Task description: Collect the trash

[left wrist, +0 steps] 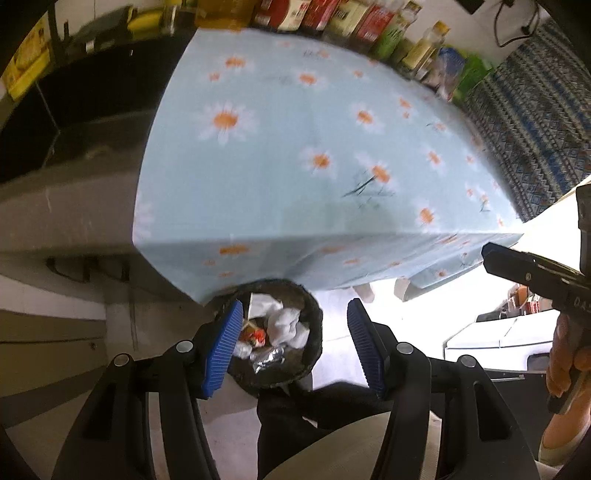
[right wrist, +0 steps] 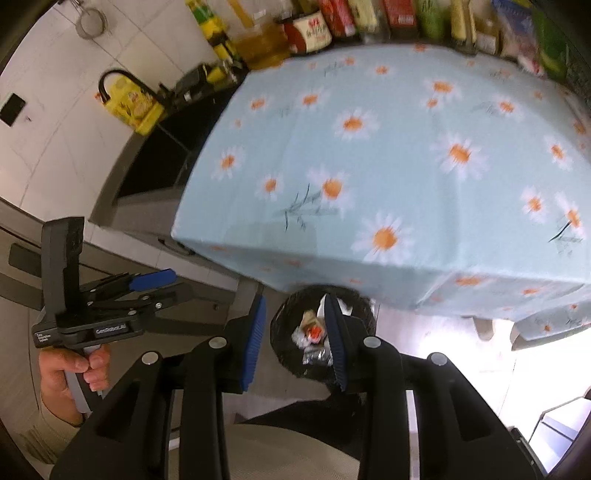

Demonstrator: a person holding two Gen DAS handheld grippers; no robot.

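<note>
A black trash bin [left wrist: 314, 325] stands on the floor under the table's front edge; it also shows in the right wrist view [right wrist: 282, 332]. It holds crumpled white tissue [left wrist: 286, 325], a red-orange wrapper [left wrist: 255, 335] and foil [left wrist: 267, 360]. My left gripper [left wrist: 293, 350] is open and empty, held above the bin. My right gripper [right wrist: 295, 343] is open and empty, also above the bin. The left gripper shows from the side in the right wrist view [right wrist: 155, 284], and the right gripper shows at the right edge of the left wrist view [left wrist: 491, 256].
The table has a light blue daisy tablecloth [left wrist: 295, 147] [right wrist: 406, 147]. Bottles and food boxes [left wrist: 351, 18] line its far edge. A dark counter with a yellow oil jug [right wrist: 129, 103] stands to the left. A patterned cloth [left wrist: 528, 122] lies to the right.
</note>
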